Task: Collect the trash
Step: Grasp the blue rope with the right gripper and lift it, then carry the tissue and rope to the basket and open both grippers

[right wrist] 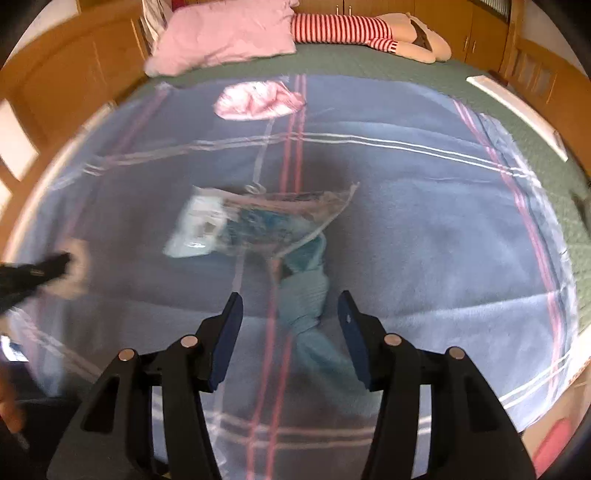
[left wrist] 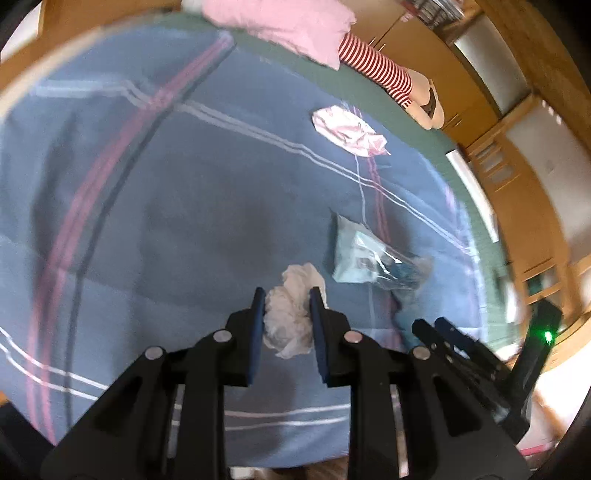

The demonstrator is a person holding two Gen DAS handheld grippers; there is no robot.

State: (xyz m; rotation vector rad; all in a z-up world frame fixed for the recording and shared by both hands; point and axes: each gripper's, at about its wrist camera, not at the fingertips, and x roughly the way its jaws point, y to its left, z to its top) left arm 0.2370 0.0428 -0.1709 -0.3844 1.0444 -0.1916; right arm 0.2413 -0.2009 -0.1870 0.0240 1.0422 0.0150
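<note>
Left gripper (left wrist: 287, 295) clamped on a crumpled white tissue (left wrist: 291, 314), pads pressing both its sides, above the blue plaid blanket (left wrist: 184, 221). Right gripper (right wrist: 290, 299) spread wide, holding nothing, straddling a twisted teal cloth (right wrist: 306, 295) lying on the blanket below. Just beyond the cloth, touching its far end, a clear plastic package (right wrist: 255, 225) with a white-and-blue insert. Farther up the blanket, well apart, a crumpled pink wrapper (right wrist: 255, 100) near the blanket's far edge. Past that edge, a strip of green bedspread (right wrist: 369, 61), then a pink pillow (right wrist: 221, 37) and a red-and-white striped plush toy (right wrist: 343, 29) against the wooden headboard side. Wide bare blanket to the left of the tissue and to the right of the teal cloth. Blanket's right edge close to the green bedspread and a white rail (right wrist: 517, 110); wooden cabinets (left wrist: 480, 92) beyond the bed.
</note>
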